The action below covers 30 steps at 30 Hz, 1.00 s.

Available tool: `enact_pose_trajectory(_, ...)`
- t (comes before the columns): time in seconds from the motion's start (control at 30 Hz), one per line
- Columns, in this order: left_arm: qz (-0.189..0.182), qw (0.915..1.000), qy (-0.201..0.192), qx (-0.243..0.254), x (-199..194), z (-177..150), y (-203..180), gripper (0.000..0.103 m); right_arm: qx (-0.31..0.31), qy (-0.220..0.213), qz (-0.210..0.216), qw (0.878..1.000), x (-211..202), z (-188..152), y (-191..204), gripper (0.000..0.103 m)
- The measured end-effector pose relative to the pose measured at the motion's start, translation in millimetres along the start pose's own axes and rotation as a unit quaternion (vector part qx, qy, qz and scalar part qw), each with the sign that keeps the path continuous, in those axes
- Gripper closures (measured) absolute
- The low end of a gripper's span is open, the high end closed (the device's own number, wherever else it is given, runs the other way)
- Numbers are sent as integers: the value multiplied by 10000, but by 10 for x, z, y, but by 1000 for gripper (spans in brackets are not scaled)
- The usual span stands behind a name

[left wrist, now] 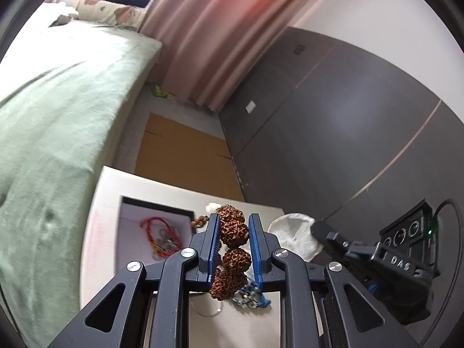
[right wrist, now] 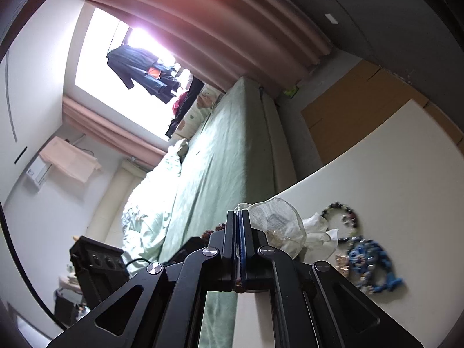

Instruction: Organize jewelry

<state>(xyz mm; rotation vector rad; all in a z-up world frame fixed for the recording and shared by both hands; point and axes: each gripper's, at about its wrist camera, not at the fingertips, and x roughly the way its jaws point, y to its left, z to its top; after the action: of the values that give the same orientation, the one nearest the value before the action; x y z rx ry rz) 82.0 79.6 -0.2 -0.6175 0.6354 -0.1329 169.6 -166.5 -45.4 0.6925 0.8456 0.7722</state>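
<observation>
Jewelry sorting looks partly done, judging by how the pieces lie. The white table [left wrist: 101, 203] is the largest thing in play, standing just beside the green bed [left wrist: 58, 116]. On it sits an open jewelry box [left wrist: 127, 211] with a pale lining and a dark rim, already holding a red cord piece [left wrist: 153, 226] tangled with a silvery chain; I cannot tell how many separate items that tangle makes. Next in size is the sheer white pouch [right wrist: 275, 223], whose mouth edge is pinched by the right gripper [right wrist: 238, 217], its jaws pressed together on the fabric; something small and pale shows through the mesh, too blurred to name. The left gripper [left wrist: 234, 223] is clamped on a brown seed bracelet [left wrist: 233, 229], big knobbly beads stacked between its blue pads, raised above the table between the box and the pouch. Whether it is bound for the pouch or the box I cannot say, though the pouch held ready suggests the pouch. Still loose on the table are a blue beaded bracelet [right wrist: 374, 264], a dark beaded bracelet [right wrist: 343, 214] near the pouch, and a small gold piece [right wrist: 342, 262] touching the blue one. So at least three items remain, plus the one in hand.
</observation>
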Motion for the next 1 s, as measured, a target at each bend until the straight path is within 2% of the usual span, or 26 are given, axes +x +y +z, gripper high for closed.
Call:
enact_pose_trajectory(0.33, 294, 9985, -309, -333, -245, 161, 431, 83, -262, 393, 87, 9988, 566, -178, 195, 99)
enact_pose_trajectory(0.53, 383, 9974, -307, -533, -247, 186, 615, 83, -309, 552, -170, 9979, 917, -266, 186, 99)
enact_pose_trajectory(0.63, 373, 9972, -286, -588, -248, 187, 647, 83, -406, 516, -396, 9971, 985, -287, 181, 99)
enact_pose_trajectory(0.9, 364, 9971, -237, -619, -222, 193, 677, 83, -400, 614, -481, 9962, 1164, -315, 111, 99)
enact_pose_trajectory(1.0, 382, 9972, -223, -604, -204, 193, 674, 83, -481, 696, -750, 9936, 1207, -318, 93, 99)
